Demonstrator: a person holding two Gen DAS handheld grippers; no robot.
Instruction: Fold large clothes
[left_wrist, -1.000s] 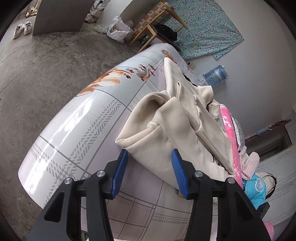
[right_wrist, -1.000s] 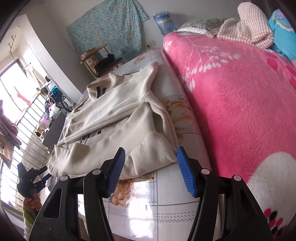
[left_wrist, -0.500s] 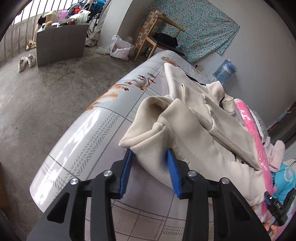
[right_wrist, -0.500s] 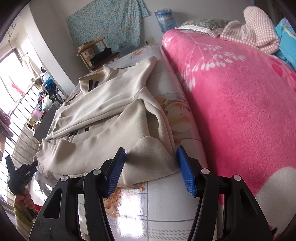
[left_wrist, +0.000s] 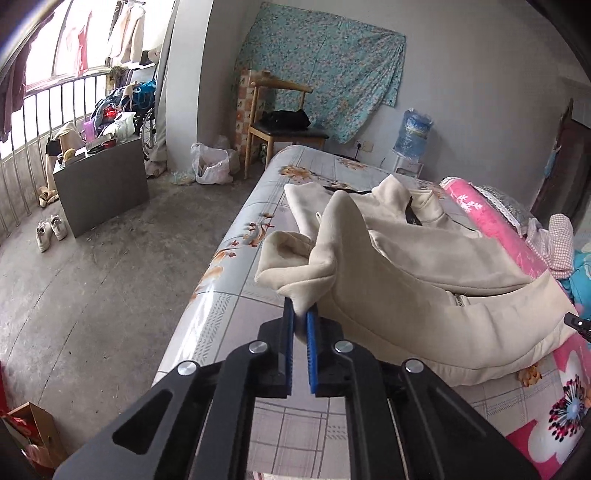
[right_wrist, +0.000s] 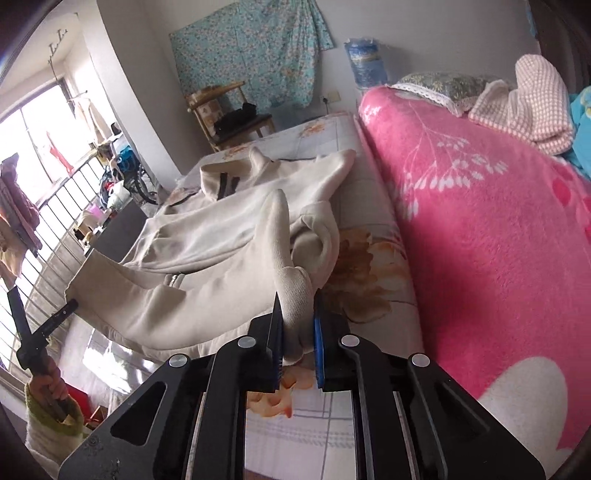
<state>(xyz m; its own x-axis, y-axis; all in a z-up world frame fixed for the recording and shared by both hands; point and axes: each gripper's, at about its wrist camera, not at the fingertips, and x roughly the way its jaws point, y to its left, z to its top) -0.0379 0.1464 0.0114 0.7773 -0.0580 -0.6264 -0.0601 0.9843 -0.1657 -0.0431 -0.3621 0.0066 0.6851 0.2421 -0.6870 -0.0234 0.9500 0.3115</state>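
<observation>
While the cream zip-up jacket (left_wrist: 424, 269) lies spread across the floral-sheeted bed (left_wrist: 229, 280), its hem hangs lifted between two grips. Left hand-held gripper (left_wrist: 300, 325) pinches a hem corner tightly at 6 o'clock in its view. Right hand-held gripper (right_wrist: 297, 321) is clamped on the ribbed hem corner (right_wrist: 295, 291). At 3 o'clock of the jacket, a pink blanket (right_wrist: 480, 229) touches it; a wooden chair (left_wrist: 280, 122) stands at 12 o'clock.

jacket (left_wrist: 424, 295): matt cream fleece cloth | bed cover (left_wrist: 221, 314): glossy, smooth | blanket (right_wrist: 498, 240): fuzzy pink
</observation>
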